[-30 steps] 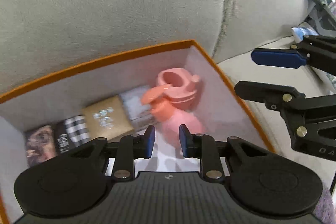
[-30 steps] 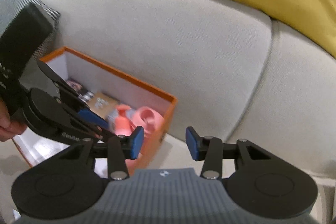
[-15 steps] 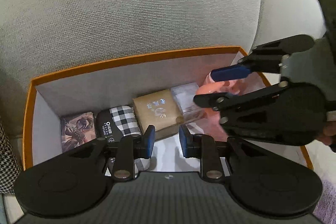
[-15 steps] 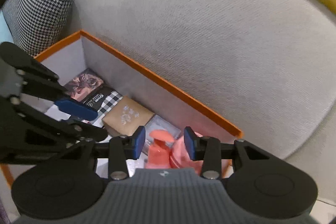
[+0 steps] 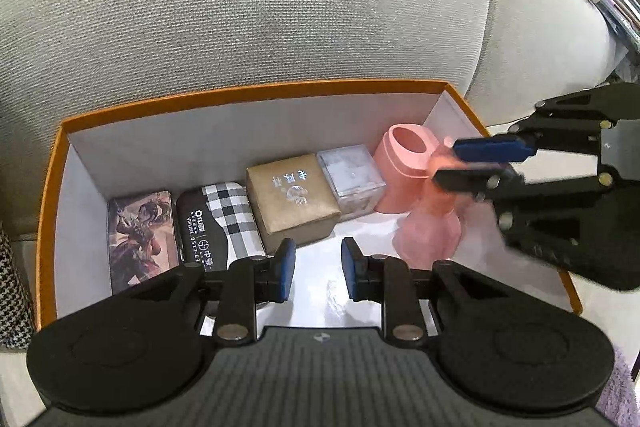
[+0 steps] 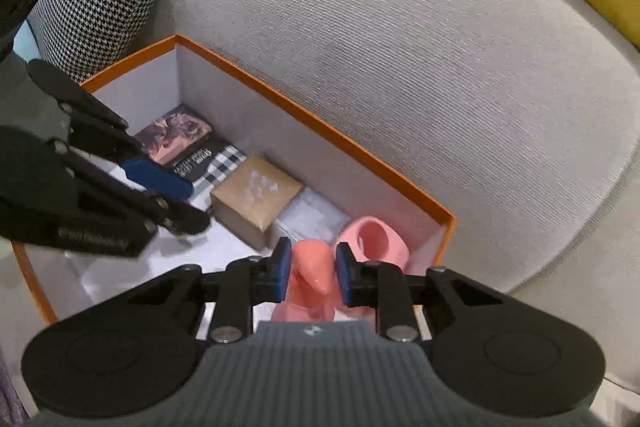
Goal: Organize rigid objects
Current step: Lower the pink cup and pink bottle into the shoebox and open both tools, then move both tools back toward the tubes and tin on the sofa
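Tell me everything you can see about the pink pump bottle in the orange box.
The pink pump bottle stands upright on the white floor of the orange box, near its right end, just in front of a pink cup. It looks like translucent pink plastic, with a rounder body and an opaque coral pump head. The right gripper has its closing jaws on either side of the pump head; whether the pads touch it yet is unclear.

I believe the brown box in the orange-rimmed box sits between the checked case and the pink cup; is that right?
Not quite. In the left wrist view the brown box in the orange-rimmed box sits between the checked case and a clear cube; the pink cup stands beyond that cube.
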A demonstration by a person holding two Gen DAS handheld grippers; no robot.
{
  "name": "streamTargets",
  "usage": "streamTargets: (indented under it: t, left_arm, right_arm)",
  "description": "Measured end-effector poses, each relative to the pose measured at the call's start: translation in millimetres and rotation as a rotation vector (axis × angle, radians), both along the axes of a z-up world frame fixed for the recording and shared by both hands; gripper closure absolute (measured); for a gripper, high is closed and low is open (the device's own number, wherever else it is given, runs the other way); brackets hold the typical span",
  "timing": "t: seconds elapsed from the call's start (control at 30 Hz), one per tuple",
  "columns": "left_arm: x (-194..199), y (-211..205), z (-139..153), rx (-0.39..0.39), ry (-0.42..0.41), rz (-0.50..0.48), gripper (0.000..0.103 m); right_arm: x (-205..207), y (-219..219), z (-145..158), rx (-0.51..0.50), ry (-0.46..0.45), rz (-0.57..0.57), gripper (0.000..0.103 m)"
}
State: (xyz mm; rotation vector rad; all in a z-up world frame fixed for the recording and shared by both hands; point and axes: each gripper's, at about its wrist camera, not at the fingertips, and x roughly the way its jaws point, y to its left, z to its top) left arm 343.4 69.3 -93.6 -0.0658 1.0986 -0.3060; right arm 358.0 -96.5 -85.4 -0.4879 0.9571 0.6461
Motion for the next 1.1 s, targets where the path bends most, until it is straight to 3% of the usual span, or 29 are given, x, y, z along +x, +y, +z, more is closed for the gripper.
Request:
streamTargets:
  t: [0.03, 0.07, 0.23, 0.57, 0.73, 0.87, 1.0, 1.1]
  left_arm:
    - [-1.7, -0.1, 2.1, -0.001, -0.002, -0.001, 0.075]
    - [-3.5, -0.2, 4.2, -0.003, -0.005, -0.001, 0.075]
    - [-10.1, -0.5, 10.4, -0.009, -0.012, -0.001, 0.075]
    - [-18.5, -0.2, 19.1, -0.028, -0.001, 0.003, 0.075]
    - [-18.3, 1.3, 15.6, -0.025, 0.009, 0.009, 0.075]
    - [-15.9, 3.0, 11.9, -0.014, 0.009, 0.022, 0.075]
    - [-16.9, 10.2, 10.6, -0.023, 0.010, 0.031, 0.075]
    - [-17.6, 14.8, 8.8, -0.029, 0.012, 0.038, 0.075]
  right_arm:
    - [-1.6, -0.7, 0.2, -0.031, -0.027, -0.014, 0.084]
    - [-2.3, -3.6, 1.7, -0.051, -0.058, -0.032, 0.103]
    - [3.3, -9.6, 7.5, -0.028, -0.024, -0.102, 0.103]
    - [-17.6, 3.1, 11.7, -0.037, 0.010, 0.006, 0.094]
    - [-21.5, 6.1, 10.5, 0.040, 0.185, -0.007, 0.094]
    - [-22.2, 24.9, -12.6, -0.067, 0.206, -0.006, 0.095]
    - [-5.5, 35.0, -41.5, -0.128, 0.285, -0.037, 0.095]
    - [-1.7, 39.7, -53.8, -0.157, 0.308, -0.034, 0.101]
